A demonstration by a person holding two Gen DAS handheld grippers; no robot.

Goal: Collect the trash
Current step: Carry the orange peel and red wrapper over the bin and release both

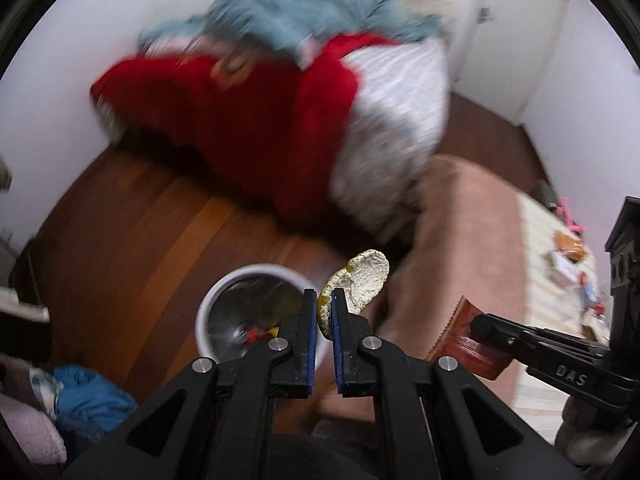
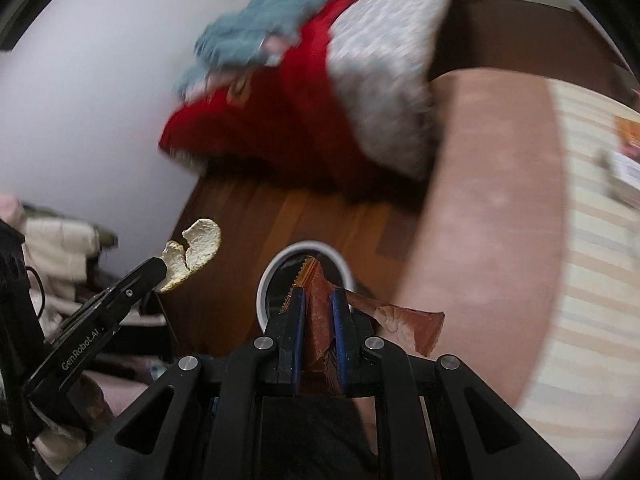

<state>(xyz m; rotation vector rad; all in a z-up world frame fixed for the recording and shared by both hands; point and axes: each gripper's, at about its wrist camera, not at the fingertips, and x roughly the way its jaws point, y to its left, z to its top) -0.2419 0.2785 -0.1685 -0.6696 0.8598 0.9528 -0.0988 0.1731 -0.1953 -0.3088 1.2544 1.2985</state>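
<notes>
While the left gripper [image 1: 324, 312] pinches a pale peel [image 1: 360, 284], the right gripper [image 2: 319, 312] clamps a brown wrapper [image 2: 320, 312], white bin [image 2: 266, 280] just beyond its fingertips.

White letters "DAS" stand on the black body of the right gripper [image 1: 476, 322], seen at the lower right of the left wrist view. "GenRobot.AI" runs along the black body of the left gripper [image 2: 162, 266] in the right wrist view.
</notes>
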